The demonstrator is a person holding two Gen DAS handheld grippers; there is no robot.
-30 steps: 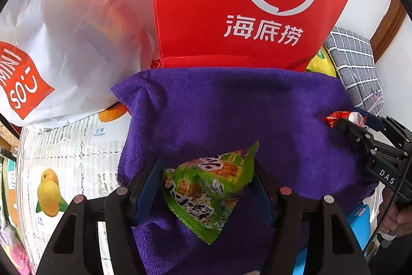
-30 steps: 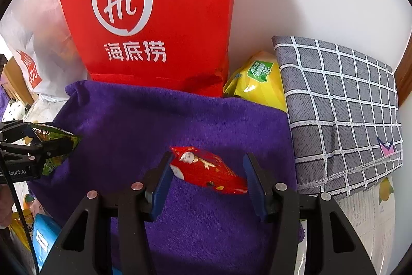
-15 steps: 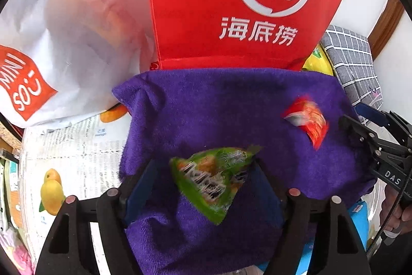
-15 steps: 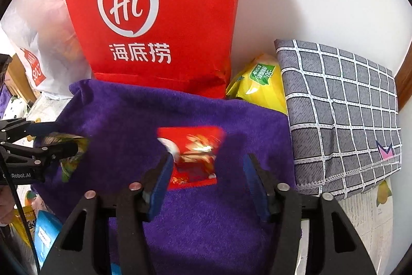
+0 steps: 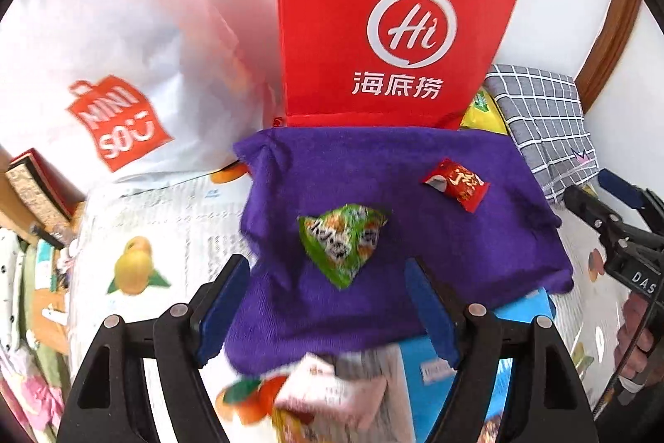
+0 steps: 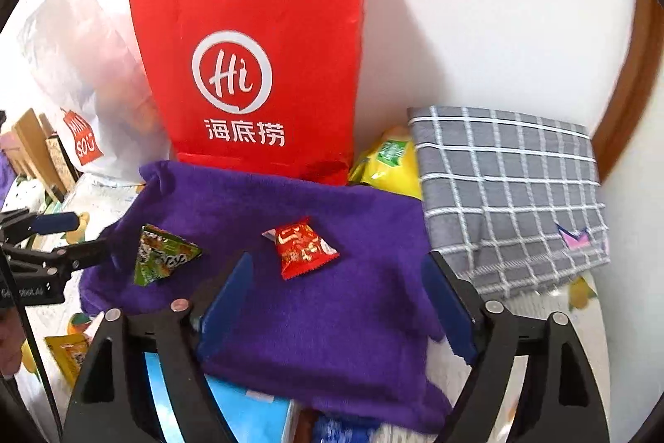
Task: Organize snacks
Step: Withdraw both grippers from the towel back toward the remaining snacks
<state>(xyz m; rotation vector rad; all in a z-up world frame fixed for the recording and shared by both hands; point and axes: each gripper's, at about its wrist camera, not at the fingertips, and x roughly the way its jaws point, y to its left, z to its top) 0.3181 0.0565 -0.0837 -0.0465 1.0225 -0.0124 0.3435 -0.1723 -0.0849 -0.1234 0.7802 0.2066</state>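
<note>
A green snack packet [image 5: 344, 241] lies loose on the purple cloth [image 5: 415, 169], just beyond the tips of my left gripper [image 5: 328, 302]. That gripper is open and empty above the cloth's near edge. To the right on the same cloth rests a red snack packet [image 6: 305, 248], a little ahead of my right gripper [image 6: 338, 293]. The right gripper's jaws are opening with nothing between them. Each view shows the other gripper at its side: the right gripper [image 5: 614, 219] and the left gripper [image 6: 45, 248]. The green packet [image 6: 162, 256] and red packet [image 5: 454, 183] appear in both.
A red paper bag [image 6: 257, 69] stands against the wall behind the cloth, with a white plastic bag [image 5: 112, 61] to its left. A yellow packet [image 6: 386, 165] and a grey checked cloth [image 6: 506, 185] lie to the right. A blue box [image 6: 249, 414] and more snacks [image 5: 315, 397] sit nearest.
Both packets were held between the jaws a second ago; they now lie free on the purple cloth. Both grippers opened wider, rose and drew back.
</note>
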